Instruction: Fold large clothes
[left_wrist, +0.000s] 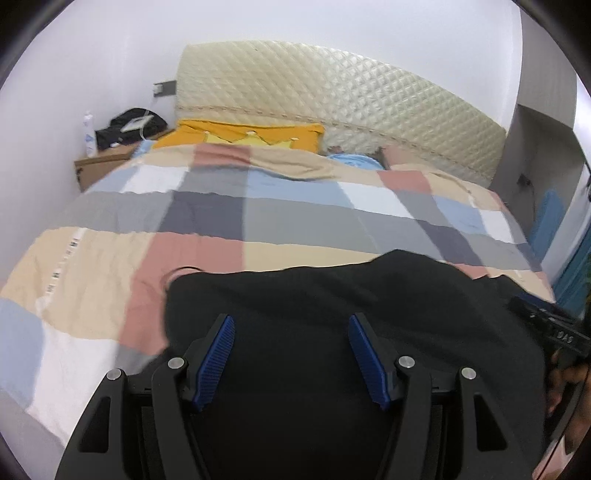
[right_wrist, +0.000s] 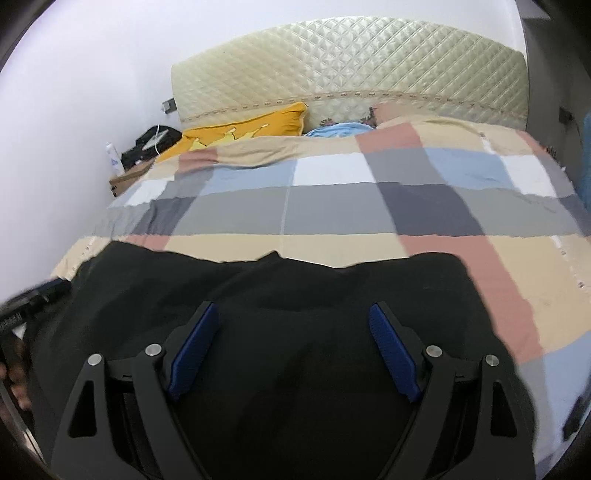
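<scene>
A black garment (left_wrist: 332, 295) lies spread across the near end of the bed, on a checked quilt (left_wrist: 258, 206) of beige, pink, grey, blue and white blocks. Its far edge runs uneven across both views, with a small peak near the middle in the right wrist view (right_wrist: 277, 280) and a rounded corner on either side. The cloth looks soft, matte and fairly thick, probably light enough to lift by an edge but limp, so it will likely sag and drag where it is not supported; its dark surface hides seams and sleeves, and I cannot tell which part of the garment is which. The best hold is probably at the two far corners or along the near hem, pinching a single layer so the fold carries over cleanly. The left claw (left_wrist: 291, 332) hangs over the cloth with its blue pads (left_wrist: 218, 358) spread wide and nothing between them; the right claw (right_wrist: 295, 321) is likewise wide apart and empty above the garment. Each claw shows at the edge of the other's view. Beyond, a yellow pillow (right_wrist: 247, 127) and a pale blue one (right_wrist: 338, 130) rest against a quilted cream headboard (right_wrist: 351, 66), with a wooden nightstand (left_wrist: 103, 162) carrying a black bag (left_wrist: 129, 125) and a white bottle (left_wrist: 88, 134) to the left.
</scene>
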